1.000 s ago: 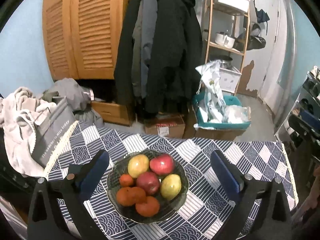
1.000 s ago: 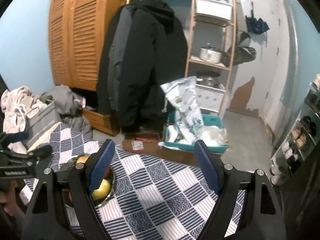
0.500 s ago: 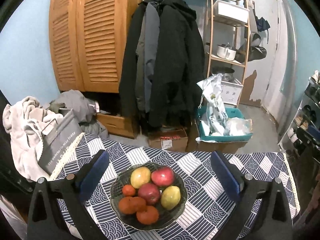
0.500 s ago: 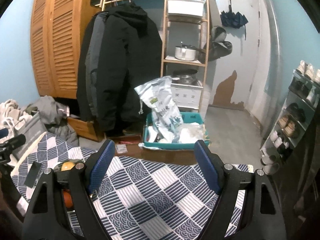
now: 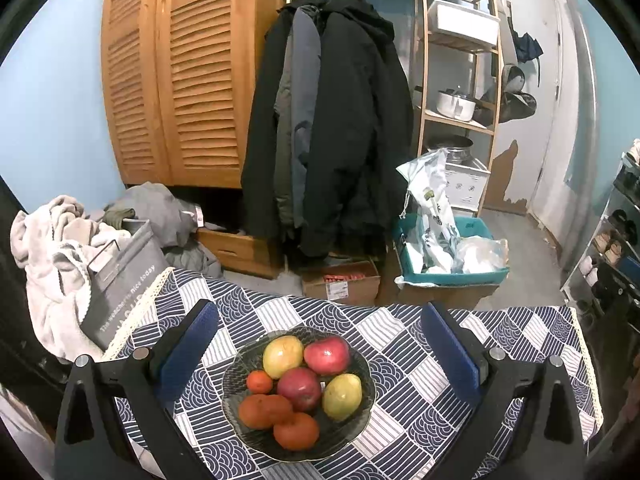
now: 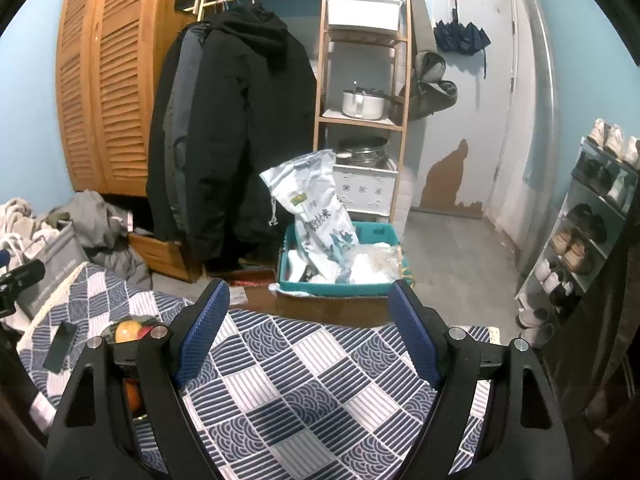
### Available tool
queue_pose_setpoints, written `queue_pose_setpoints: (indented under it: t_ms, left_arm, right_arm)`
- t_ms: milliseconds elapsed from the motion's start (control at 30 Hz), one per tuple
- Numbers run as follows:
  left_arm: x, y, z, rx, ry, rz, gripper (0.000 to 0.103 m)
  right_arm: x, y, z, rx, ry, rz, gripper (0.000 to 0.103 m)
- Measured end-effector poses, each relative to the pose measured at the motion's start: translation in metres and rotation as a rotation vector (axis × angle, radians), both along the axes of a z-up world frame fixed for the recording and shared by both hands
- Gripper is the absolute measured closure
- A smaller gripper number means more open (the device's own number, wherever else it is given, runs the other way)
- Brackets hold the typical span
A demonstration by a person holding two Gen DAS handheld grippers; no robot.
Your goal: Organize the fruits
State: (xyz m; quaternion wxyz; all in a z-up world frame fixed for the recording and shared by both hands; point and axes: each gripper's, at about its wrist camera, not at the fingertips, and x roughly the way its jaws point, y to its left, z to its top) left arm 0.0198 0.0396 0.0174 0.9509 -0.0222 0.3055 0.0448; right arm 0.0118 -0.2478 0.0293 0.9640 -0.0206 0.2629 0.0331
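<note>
A dark glass bowl (image 5: 362, 408) sits on the blue-and-white patterned tablecloth (image 5: 404, 336). It holds two red apples (image 5: 327, 355), two yellow-green fruits (image 5: 282, 356) and several oranges (image 5: 265, 411). My left gripper (image 5: 320, 344) hovers over the bowl, open, with nothing between its blue pads. In the right wrist view my right gripper (image 6: 308, 328) is open and empty above bare cloth (image 6: 304, 384); the bowl's fruit (image 6: 127, 331) peeks out behind its left finger.
A small dark flat object (image 6: 60, 346) lies on the cloth at the left. A grey laundry bag (image 5: 120, 284) with clothes stands beyond the table's left edge. Behind the table are hanging coats (image 5: 332, 132), a teal crate (image 5: 452, 272) and a wooden shelf (image 5: 460, 80).
The left gripper's view tilted up a little, so the bowl sits lower in frame. The right gripper swung rightward, away from the bowl, which slid to its view's left edge.
</note>
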Motion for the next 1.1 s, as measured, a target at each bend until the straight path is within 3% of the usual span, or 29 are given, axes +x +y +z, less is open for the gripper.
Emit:
queue_pose_setpoints:
  t_ms: [1100]
  left_arm:
    - [-0.0022, 0.004, -0.0013, -0.009, 0.02, 0.008, 0.001]
  right_arm:
    - [0.0003, -0.0015, -0.0002, -0.003, 0.001, 0.001, 0.022]
